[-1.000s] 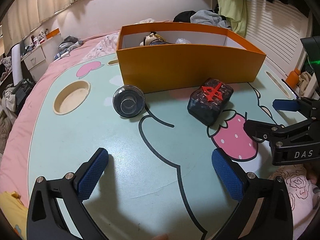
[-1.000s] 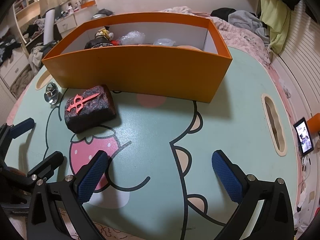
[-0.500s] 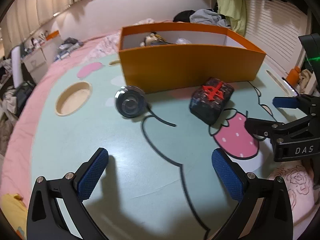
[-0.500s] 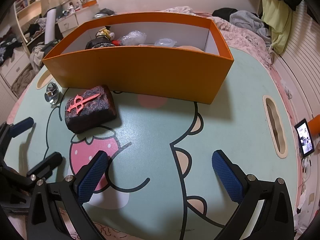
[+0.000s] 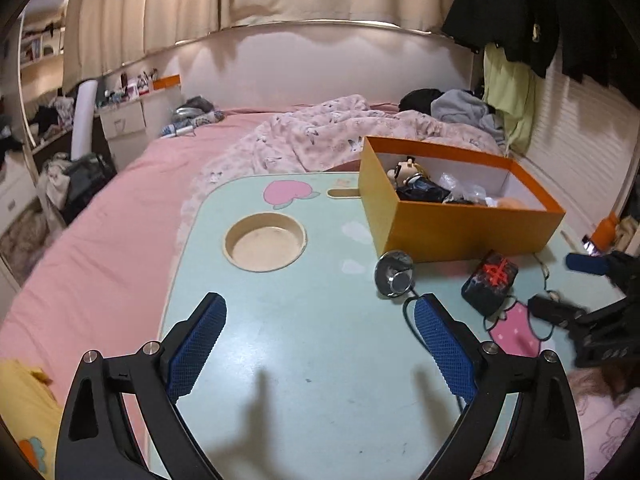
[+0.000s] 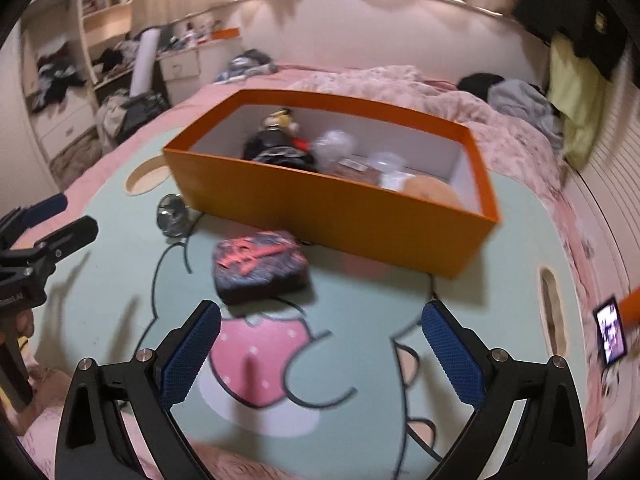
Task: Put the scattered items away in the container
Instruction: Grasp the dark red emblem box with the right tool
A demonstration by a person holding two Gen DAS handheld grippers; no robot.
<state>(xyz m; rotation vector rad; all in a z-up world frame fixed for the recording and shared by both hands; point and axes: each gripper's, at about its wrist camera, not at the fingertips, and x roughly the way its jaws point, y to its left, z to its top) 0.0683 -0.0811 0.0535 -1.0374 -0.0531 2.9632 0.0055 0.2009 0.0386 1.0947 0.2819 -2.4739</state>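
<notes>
Moved: both tongs had lifted, the view swinging up toward the bed.
Left tongs [image 5: 320, 344]: wide, closing, empty.
Right tongs [image 6: 320, 354]: wide, empty.
Dark block [image 6: 260, 266]: long axis parallel to orange box [image 6: 340, 216].

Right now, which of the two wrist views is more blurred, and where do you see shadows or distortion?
Right wrist view: more blurred, the dark block with the red symbol and the orange box are smeared. Left wrist view: sharper, only its right edge smears; the left hand-held gripper casts finger shadows on the table. Both views: fisheye bends the headboard and walls.
</notes>
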